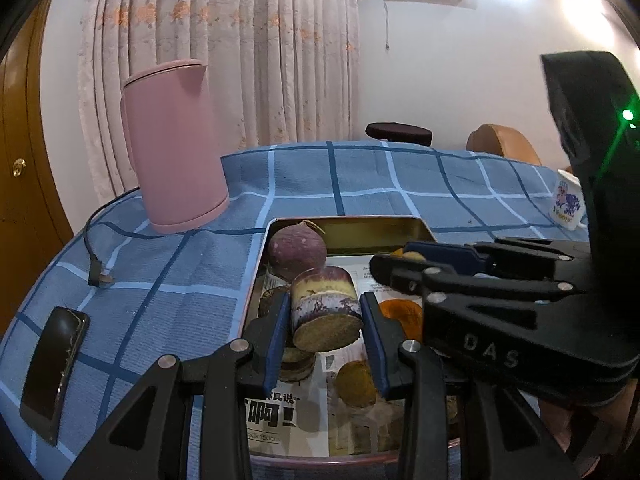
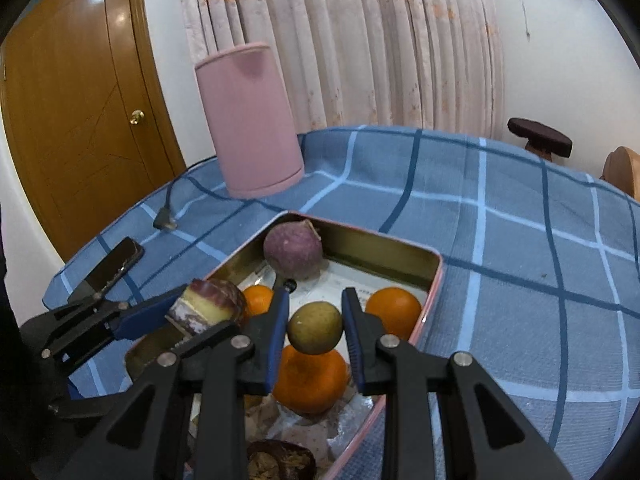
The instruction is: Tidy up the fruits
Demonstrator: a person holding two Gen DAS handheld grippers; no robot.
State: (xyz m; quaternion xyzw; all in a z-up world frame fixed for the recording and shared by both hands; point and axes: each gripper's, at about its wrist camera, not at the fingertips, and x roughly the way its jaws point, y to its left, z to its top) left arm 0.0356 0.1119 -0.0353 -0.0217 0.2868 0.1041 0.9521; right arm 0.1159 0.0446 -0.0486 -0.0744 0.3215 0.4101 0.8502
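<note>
Purple-skinned sugarcane chunk is clamped by the left hand-held gripper, long axis pointing forward along the fingers — held above the tin tray; a small brownish-green fruit is pinched by the right hand-held gripper over the same tray.

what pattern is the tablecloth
Blue with a dark and light blue check; the tablecloth shows best in the right wrist view.
</note>
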